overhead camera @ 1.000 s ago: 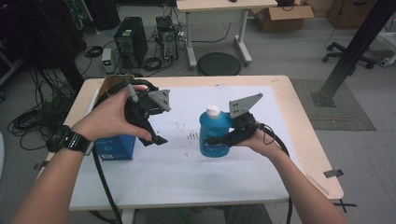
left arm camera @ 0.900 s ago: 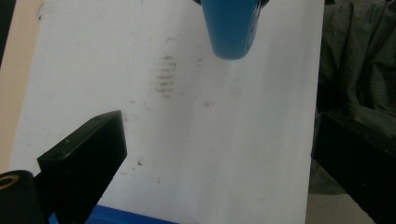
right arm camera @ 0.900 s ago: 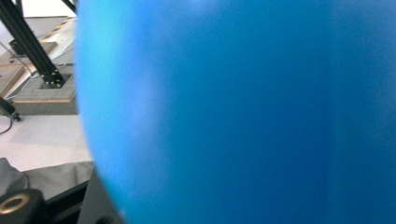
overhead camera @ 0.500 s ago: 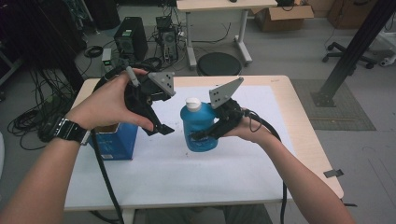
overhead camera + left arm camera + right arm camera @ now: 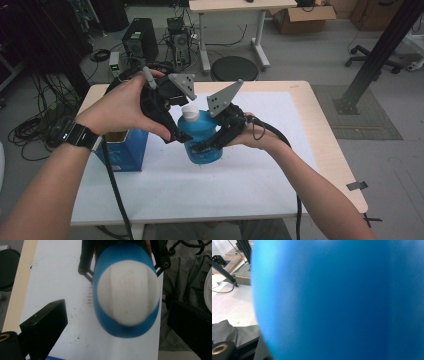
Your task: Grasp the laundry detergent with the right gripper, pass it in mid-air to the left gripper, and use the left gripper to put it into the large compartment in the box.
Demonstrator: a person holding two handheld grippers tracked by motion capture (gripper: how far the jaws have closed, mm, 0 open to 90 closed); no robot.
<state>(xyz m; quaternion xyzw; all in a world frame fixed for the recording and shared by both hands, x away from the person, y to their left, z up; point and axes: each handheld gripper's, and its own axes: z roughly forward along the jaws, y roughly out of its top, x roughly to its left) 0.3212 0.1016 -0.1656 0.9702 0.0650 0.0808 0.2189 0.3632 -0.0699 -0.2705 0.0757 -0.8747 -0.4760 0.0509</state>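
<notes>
The blue bottle (image 5: 202, 137) sits in my right gripper (image 5: 212, 142), raised a little over the white sheet (image 5: 280, 130) near the middle of the table (image 5: 327, 120); its body is a glossy, rounded blue, and a wide white cap (image 5: 190, 112) tops it; in the left gripper view that cap (image 5: 128, 292) shows as a broad pale oval with a raised band across the middle, ringed by the blue shoulder (image 5: 112, 325); in the right gripper view the blue wall (image 5: 342, 300) is so close that it blurs, and I read my right jaws as clamped on the body, one seen low against its front in the high view.

My left gripper (image 5: 175, 120) hangs just above and beside the cap; its jaws stand wide apart, one at each lower corner of the left gripper view, with the cap between them and nothing touching that I can see; my left hand (image 5: 125, 102) wraps its body, a dark watch (image 5: 75, 135) on the wrist.

Just left of the bottle an open blue box (image 5: 122, 150) stands on the table, partly behind my left forearm; faint dark marks (image 5: 90, 298) speckle the sheet under the bottle. Beyond the far edge are a round black stool (image 5: 234, 68), a computer tower (image 5: 136, 40), tangled cables (image 5: 30, 127) on the floor, a second table (image 5: 235, 6) and a cardboard box (image 5: 305, 11).
</notes>
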